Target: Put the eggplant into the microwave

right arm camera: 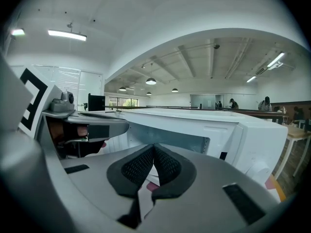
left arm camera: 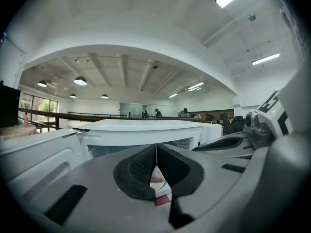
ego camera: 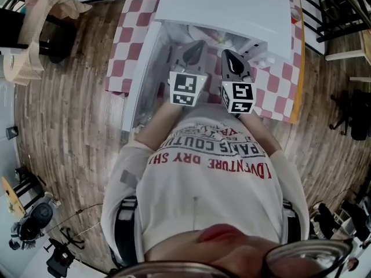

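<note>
My left gripper (left arm camera: pixel 156 154) is closed, its black ribbed pads pressed together on nothing. It points at the open front of the white box-shaped microwave oven (ego camera: pixel 223 7). Just to its right, my right gripper (right arm camera: pixel 154 152) is likewise closed and empty, and the two sit side by side before the oven's mouth. The oven's white door (ego camera: pixel 139 80) hangs swung out to the left. The pale cavity behind it is too washed out to read. The microwave sits on a red-and-white checked tablecloth (ego camera: pixel 130 51), above a wood-plank floor (ego camera: pixel 69 126). The eggplant cannot be made out in any view, so I cannot tell its place, colour or shape.
</note>
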A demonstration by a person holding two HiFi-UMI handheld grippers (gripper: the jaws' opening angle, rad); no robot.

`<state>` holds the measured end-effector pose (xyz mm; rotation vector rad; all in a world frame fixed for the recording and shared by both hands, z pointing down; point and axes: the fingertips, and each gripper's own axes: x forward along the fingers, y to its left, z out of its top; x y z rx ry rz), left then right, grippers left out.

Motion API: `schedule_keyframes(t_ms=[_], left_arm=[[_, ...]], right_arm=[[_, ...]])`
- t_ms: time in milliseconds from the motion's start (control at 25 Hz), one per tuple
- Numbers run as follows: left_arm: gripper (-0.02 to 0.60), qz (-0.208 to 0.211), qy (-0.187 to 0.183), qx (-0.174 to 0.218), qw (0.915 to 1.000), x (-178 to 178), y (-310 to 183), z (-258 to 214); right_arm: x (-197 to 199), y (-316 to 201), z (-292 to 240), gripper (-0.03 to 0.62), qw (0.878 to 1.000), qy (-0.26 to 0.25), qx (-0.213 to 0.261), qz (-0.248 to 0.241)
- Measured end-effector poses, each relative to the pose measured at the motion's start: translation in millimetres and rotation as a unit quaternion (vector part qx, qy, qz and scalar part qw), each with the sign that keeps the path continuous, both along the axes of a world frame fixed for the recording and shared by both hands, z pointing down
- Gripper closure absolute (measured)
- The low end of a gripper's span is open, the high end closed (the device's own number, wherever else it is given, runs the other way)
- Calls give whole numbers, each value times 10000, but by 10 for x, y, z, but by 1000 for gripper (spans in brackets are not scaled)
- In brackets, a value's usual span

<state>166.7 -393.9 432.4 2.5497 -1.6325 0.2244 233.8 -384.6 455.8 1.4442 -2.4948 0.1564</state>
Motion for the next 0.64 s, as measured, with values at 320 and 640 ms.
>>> schedule_keyframes(t_ms=[320, 640], left_arm=[[554, 81, -4, -38, 10000, 42, 1, 31], [554, 144, 54, -142, 9998, 89, -5, 104]], right_arm=[[-7, -15, 16, 568, 10000, -58, -56, -32], [40, -20, 78, 568, 9999, -95, -126, 7]])
